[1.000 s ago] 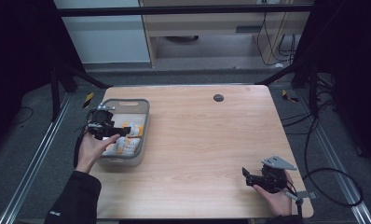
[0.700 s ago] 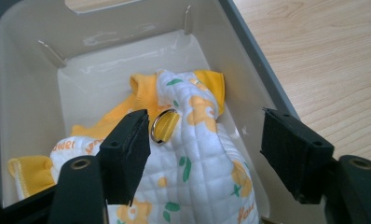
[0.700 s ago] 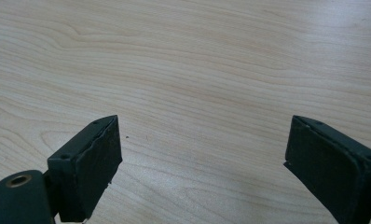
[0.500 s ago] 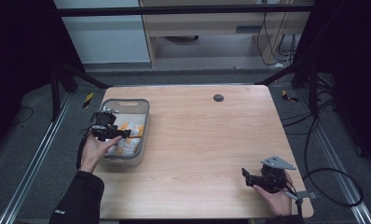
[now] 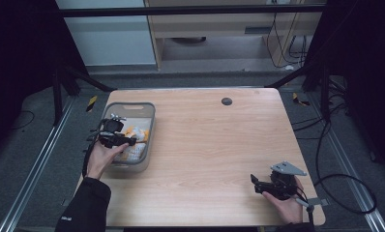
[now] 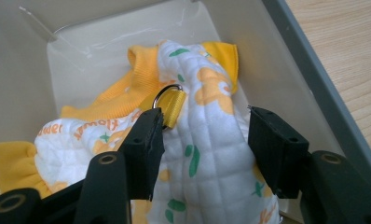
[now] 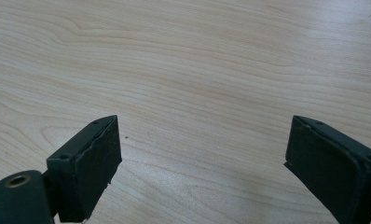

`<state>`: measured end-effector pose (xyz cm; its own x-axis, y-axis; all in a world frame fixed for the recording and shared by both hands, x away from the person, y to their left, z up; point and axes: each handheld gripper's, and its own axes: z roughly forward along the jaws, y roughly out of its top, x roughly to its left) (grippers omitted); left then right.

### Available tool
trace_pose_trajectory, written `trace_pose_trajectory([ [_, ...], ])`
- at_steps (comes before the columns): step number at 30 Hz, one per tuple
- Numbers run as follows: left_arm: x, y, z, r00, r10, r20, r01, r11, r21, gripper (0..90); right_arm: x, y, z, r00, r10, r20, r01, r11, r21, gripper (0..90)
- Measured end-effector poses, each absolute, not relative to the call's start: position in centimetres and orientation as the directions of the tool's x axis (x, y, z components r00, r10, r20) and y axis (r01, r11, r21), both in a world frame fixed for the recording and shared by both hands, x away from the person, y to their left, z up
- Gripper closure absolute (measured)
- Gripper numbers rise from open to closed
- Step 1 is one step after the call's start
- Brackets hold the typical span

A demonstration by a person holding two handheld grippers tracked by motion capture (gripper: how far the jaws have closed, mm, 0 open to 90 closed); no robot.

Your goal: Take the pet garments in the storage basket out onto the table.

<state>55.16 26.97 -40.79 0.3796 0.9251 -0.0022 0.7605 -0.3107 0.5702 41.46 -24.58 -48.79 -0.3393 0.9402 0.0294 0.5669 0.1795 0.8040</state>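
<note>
A grey plastic bin stands at the table's left edge. It holds a white quilted cloth with orange and green flowers and yellow trim. My left gripper reaches down into the bin. In the left gripper view a raised fold of the cloth stands between its jaws, which have just been closing. My left gripper is open, with one pad against a metal ring on a yellow strap. My right gripper rests open near the table's front right, and in its own view my right gripper has bare wood between the jaws.
The bin's wall rises close to the right of the left jaws. A small black disc sits in the wooden table toward the back. Cables lie on the floor to the right.
The left gripper has sunk lower into the bin, onto the cloth. The right hand and gripper have stayed where they were.
</note>
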Motion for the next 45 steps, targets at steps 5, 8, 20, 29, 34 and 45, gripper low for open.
trace_pose_trajectory([
  [5,55.2,27.0,-41.2,0.370,0.929,-0.009,0.774,-0.303,0.556,50.2,41.4,-24.5,-48.7,-0.337,0.940,0.042,0.575,0.170,0.800,10.2],
  [8,55.3,27.1,-41.6,0.359,0.933,-0.017,0.788,-0.293,0.542,57.2,41.5,-24.5,-48.8,-0.340,0.940,0.033,0.571,0.179,0.801,10.1],
  [20,55.3,27.3,-41.6,0.350,0.937,-0.012,0.798,-0.291,0.528,79.5,41.5,-24.5,-48.8,-0.340,0.940,0.033,0.573,0.179,0.800,10.0],
  [29,55.0,27.4,-40.6,0.353,0.936,0.008,0.780,-0.299,0.550,80.8,41.5,-24.5,-48.8,-0.340,0.940,0.033,0.573,0.180,0.800,10.0],
  [34,54.7,27.8,-39.6,0.353,0.936,0.010,0.770,-0.296,0.566,81.0,41.5,-24.5,-48.8,-0.344,0.939,0.028,0.570,0.185,0.800,10.0],
  [45,53.7,28.7,-36.8,0.367,0.930,0.004,0.729,-0.290,0.620,81.4,41.5,-24.5,-48.8,-0.343,0.939,0.027,0.570,0.185,0.801,10.0],
])
